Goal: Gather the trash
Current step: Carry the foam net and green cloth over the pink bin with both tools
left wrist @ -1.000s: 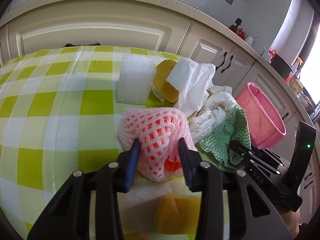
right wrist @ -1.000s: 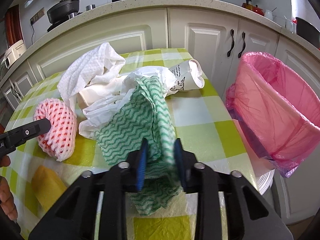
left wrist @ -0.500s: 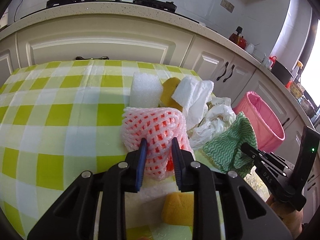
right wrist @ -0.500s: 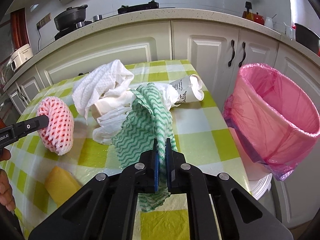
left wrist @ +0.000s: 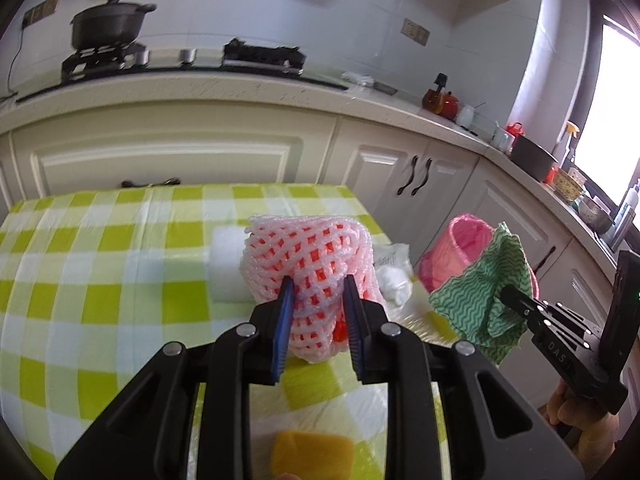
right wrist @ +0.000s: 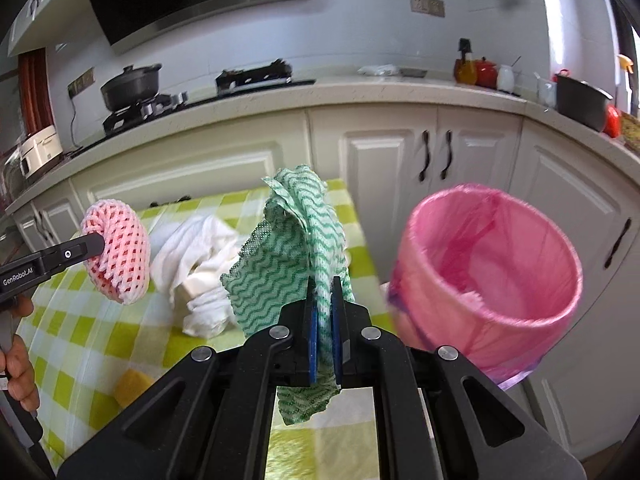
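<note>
My left gripper (left wrist: 316,300) is shut on a pink foam fruit net (left wrist: 308,256) and holds it up above the checked table; the net also shows in the right wrist view (right wrist: 118,250). My right gripper (right wrist: 323,308) is shut on a green wavy-patterned cloth (right wrist: 292,248) that hangs lifted off the table; the cloth also shows in the left wrist view (left wrist: 480,292). The bin with a pink liner (right wrist: 488,276) stands on the floor just right of the table, open, close to the right gripper, and shows in the left wrist view (left wrist: 460,248).
On the green-and-white checked table (left wrist: 80,280) lie a white foam block (left wrist: 226,264), crumpled white paper and plastic (right wrist: 200,264), and a yellow sponge (left wrist: 312,454) near the front edge. White kitchen cabinets (right wrist: 400,152) run behind the table.
Both grippers have risen from the table, lifting the foam net and the green cloth clear of the pile. The right gripper with the cloth has moved nearer the pink bin.
</note>
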Motion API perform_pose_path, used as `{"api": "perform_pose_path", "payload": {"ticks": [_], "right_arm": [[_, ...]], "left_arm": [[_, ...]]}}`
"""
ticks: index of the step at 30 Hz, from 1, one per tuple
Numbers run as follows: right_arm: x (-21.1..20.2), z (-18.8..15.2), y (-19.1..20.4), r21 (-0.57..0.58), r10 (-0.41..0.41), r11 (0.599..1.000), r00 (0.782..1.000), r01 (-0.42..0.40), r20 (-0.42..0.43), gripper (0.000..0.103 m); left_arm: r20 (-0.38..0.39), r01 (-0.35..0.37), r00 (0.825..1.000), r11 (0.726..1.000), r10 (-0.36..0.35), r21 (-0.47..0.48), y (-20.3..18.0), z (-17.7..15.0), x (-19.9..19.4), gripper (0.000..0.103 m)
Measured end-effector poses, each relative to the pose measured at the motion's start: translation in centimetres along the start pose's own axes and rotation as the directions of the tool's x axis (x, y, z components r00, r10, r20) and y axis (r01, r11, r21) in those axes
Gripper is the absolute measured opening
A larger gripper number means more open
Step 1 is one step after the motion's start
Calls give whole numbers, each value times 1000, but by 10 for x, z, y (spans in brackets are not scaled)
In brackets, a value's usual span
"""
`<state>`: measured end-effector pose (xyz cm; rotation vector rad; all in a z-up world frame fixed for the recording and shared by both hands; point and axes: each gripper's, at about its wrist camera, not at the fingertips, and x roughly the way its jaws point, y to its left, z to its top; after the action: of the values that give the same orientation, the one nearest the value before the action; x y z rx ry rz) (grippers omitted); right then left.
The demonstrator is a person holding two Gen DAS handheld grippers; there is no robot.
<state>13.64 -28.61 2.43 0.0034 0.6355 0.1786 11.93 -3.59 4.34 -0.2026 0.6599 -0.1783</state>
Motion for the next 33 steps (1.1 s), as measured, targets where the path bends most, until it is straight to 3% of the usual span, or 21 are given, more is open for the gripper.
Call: {"api": "perform_pose_path", "payload": {"ticks": [11,27,32,33], "right_arm": [[-9,34,-100,80,-103,992,994,100,34,8],[22,40,-193,168,-166,972,986,167,-15,8],[26,38,-208,178,-188,966,982,189,-18,9],[27,37,-212,181,-191,965,981,192,-21,10]], "left_arm": [[30,110,993,985,-115,132,-95,42,36,24],[-79,290,957,927,-279,238,-228,51,123,27],[-117,306,951,919,-285,249,-246,47,146,33],[-123,303,952,919,-281,252,-248,46,150,43]]}}
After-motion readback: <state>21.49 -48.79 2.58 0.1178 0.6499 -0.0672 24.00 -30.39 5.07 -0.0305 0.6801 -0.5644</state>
